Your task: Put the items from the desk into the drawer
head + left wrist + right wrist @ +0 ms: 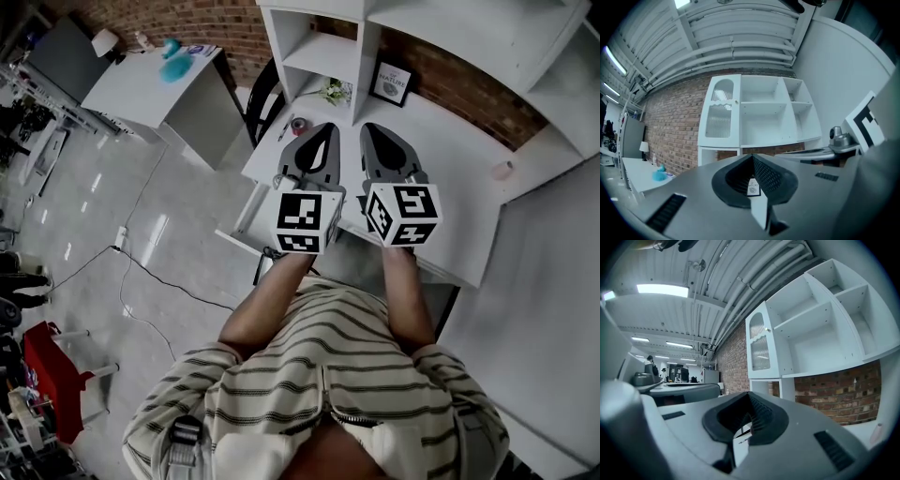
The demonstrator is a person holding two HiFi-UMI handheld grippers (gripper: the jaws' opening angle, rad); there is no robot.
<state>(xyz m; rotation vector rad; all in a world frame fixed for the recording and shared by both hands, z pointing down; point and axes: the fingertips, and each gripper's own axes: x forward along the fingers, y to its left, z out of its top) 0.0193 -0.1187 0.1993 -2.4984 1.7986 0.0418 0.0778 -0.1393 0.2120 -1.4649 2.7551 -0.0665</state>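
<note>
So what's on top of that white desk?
A framed picture, a small plant, a pen, a small round item and a pink object. The left gripper and right gripper cover the middle of the desk, so anything beneath them is hidden.

Quick tally: two grippers, the left gripper (322,128) and right gripper (372,129), carrying two marker cubes, left cube (305,220) and right cube (405,214). Two white counters, near counter (450,159) and far counter (141,89). The near one has one framed picture (389,82), one little plant (334,91), one pen-like stick (284,128), one small round thing (298,125) and one pinkish thing (503,170) (too tiny to name). One drawer (242,223) stands open, and one teal fluffy thing (173,61) sits on the far counter.
</note>
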